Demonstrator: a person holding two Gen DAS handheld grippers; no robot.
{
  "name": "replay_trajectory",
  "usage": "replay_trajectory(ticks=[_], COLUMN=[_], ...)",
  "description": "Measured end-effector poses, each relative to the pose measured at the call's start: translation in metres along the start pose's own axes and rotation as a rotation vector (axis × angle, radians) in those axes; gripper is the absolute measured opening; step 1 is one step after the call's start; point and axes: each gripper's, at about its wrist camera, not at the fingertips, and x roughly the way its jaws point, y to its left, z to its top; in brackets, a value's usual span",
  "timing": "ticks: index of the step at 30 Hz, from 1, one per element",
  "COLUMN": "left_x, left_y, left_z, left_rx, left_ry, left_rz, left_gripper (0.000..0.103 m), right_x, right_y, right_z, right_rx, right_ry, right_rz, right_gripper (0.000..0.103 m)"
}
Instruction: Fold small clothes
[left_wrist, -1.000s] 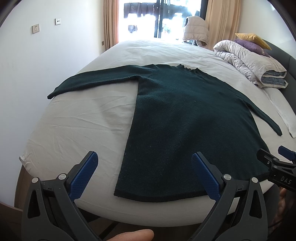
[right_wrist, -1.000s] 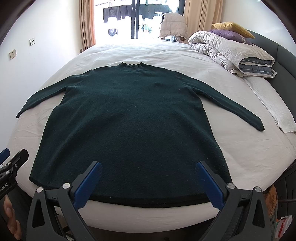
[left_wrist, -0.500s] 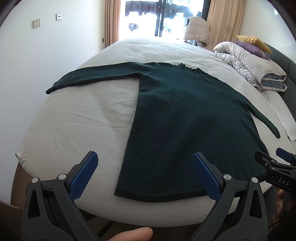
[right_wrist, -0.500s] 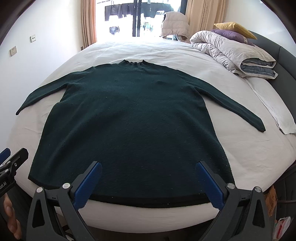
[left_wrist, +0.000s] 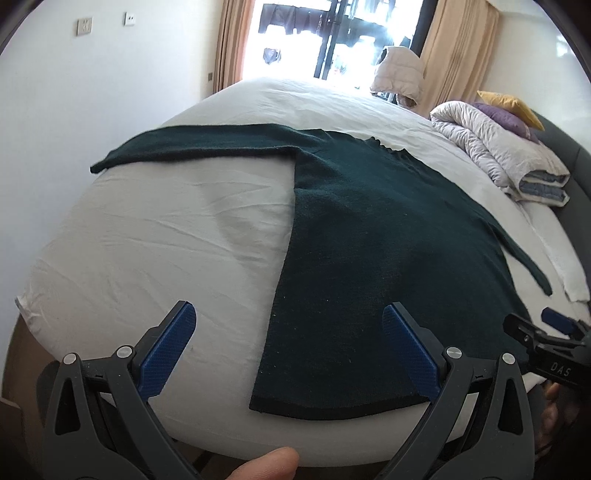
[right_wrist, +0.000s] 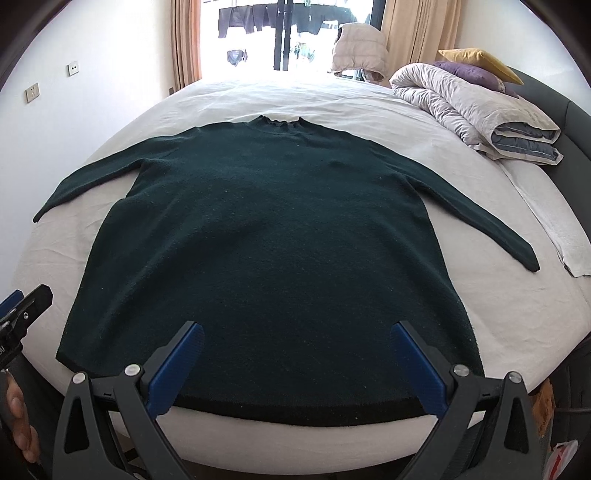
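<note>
folding not yet begun: sweater spread flat, both tools empty

sweater (right_wrist: 273, 240) is seen laid out flat and face-up on the white bed (right_wrist: 517, 314), dark green, with its collar at the far end and its hem along the near edge of the mattress. both sleeves are stretched out sideways, the left sleeve (left_wrist: 192, 147) toward the wall side and the right sleeve (right_wrist: 480, 225) toward the folded duvet (right_wrist: 480, 110). no fold can be made out anywhere in the cloth, so the task is judged to be at its very start: the spreading appears done, while sleeves, sides and the final halving are all left.

left gripper (left_wrist: 288, 354) is held with its jaws wide apart near the hem's left corner, grasping nothing. right gripper (right_wrist: 295, 365) is likewise spread wide over the middle of the hem, with nothing between its fingers. contact with the cloth is not shown in either view.
</note>
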Motion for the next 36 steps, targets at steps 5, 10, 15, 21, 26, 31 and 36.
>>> replay_trajectory(ticks=[5,10,15,21,26,31,36], left_x=[0.009,0.034,0.084,0.138,0.160,0.191,0.225], left_y=[0.051,0.115,0.207,0.275,0.289,0.301,0.313], left_z=[0.029,0.076,0.113,0.142,0.172,0.188,0.183], left_rx=[-0.149,-0.325,-0.682,-0.931,-0.988,-1.042,-1.085], left_ry=[-0.070,-0.095,-0.126,-0.138,-0.166,-0.177,-0.149], left_rz=[-0.134,-0.235,-0.373,-0.402,-0.405,-0.418,-0.423], left_gripper=[0.103,0.103,0.103,0.103,0.102,0.071,0.017], right_x=[0.005,0.009,0.015,0.032,0.052,0.057,0.062], right_y=[0.001,0.007,0.013,0.011,0.008,0.000,-0.016], right_z=[0.004,0.009,0.013,0.016,0.016,0.014,0.014], right_rx=[0.035,0.047,0.042,0.053,0.092,0.114,0.167], right_ry=[-0.027,-0.057,-0.077,-0.056,-0.005,-0.006,-0.008], right_rz=[0.105,0.196,0.267,0.318,0.371,0.383,0.389], right_gripper=[0.103,0.103,0.100,0.088,0.081,0.081,0.081])
